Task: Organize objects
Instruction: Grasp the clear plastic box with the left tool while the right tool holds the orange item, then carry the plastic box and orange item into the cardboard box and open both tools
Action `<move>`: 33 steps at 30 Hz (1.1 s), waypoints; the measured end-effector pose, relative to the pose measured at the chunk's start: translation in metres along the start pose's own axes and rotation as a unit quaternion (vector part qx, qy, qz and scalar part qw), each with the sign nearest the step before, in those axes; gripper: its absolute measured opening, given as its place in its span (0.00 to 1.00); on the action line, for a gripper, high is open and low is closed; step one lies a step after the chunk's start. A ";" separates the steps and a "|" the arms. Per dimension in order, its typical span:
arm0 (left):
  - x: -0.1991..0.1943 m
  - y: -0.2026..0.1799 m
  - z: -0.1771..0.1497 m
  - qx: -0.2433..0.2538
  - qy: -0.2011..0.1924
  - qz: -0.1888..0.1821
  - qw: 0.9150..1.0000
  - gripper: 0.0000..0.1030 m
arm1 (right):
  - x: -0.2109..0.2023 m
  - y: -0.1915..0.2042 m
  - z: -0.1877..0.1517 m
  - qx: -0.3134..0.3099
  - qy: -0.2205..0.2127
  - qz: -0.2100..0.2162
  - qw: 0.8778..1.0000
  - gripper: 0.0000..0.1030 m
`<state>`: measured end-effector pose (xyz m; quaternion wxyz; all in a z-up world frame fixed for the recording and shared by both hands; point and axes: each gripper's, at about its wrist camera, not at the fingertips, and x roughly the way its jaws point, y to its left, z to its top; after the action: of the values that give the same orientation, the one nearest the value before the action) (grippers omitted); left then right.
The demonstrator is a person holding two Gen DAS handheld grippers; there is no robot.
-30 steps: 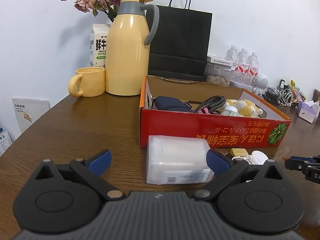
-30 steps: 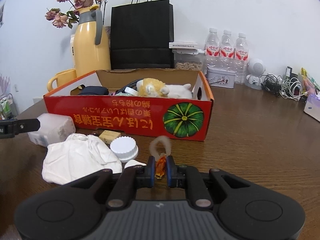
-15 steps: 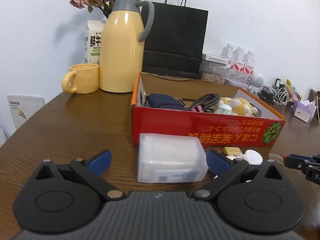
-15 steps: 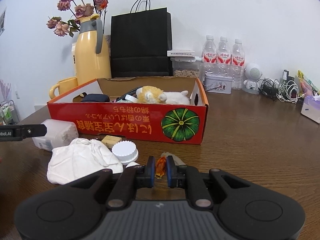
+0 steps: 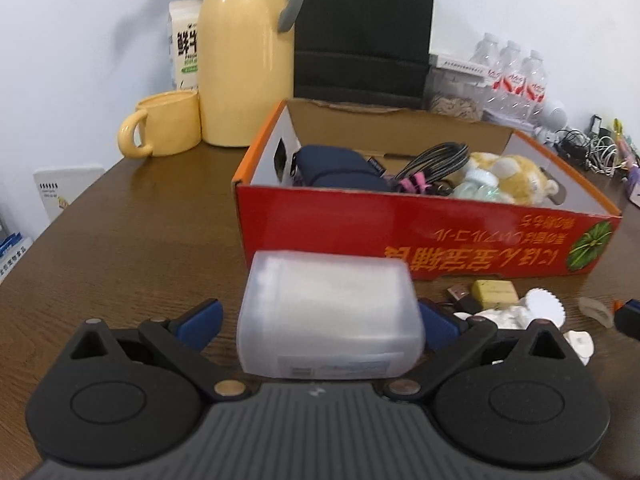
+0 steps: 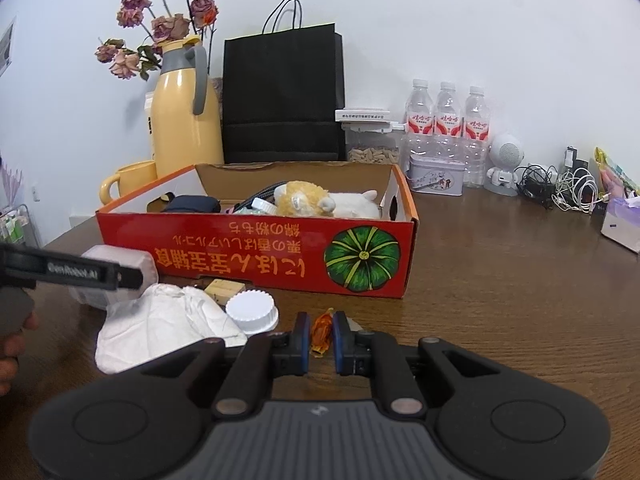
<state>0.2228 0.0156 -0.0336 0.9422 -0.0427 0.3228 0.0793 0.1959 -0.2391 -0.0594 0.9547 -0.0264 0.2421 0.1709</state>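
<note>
A translucent white plastic box [image 5: 330, 320] lies on the brown table in front of the red cardboard box [image 5: 420, 236]. My left gripper [image 5: 318, 320] is open, with a blue pad on either side of the plastic box and a gap on the left. In the right wrist view, one black finger [image 6: 72, 268] of the left gripper crosses in front of that plastic box [image 6: 120, 264]. My right gripper [image 6: 322, 336] is shut on a small orange wrapped thing [image 6: 322, 328], close to the red box [image 6: 256, 248]. The red box holds a navy pouch [image 5: 336, 168], a black cable and a plush toy [image 6: 312, 200].
A white crumpled cloth [image 6: 160, 328], a white ribbed cap [image 6: 252, 310], a small yellow block [image 5: 494, 291] and a USB plug [image 5: 460, 292] lie loose before the red box. Behind it stand a yellow thermos [image 5: 244, 60], a mug [image 5: 168, 128], a black bag [image 6: 284, 96] and water bottles [image 6: 448, 120]. Cables [image 6: 572, 188] lie far right.
My left gripper has moved forward and tipped down, so the plastic box now sits deeper between its open fingers. The right gripper has kept still, shut on the orange thing.
</note>
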 end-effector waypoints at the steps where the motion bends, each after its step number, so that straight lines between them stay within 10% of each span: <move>1: 0.002 0.000 -0.001 0.001 0.001 0.001 1.000 0.99 | 0.001 0.000 0.001 0.002 -0.003 -0.003 1.000 0.10; 4: 0.003 0.001 -0.003 -0.001 0.004 -0.009 1.000 0.81 | 0.002 0.003 0.002 0.002 -0.008 -0.006 1.000 0.10; 33: -0.071 0.005 0.006 -0.002 -0.115 -0.035 0.993 0.81 | -0.016 0.020 0.014 -0.023 -0.063 0.018 0.998 0.10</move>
<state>0.1706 0.0123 0.0149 0.9752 -0.0467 0.2102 0.0513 0.1821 -0.2230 -0.0393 0.9640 -0.0330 0.1782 0.1946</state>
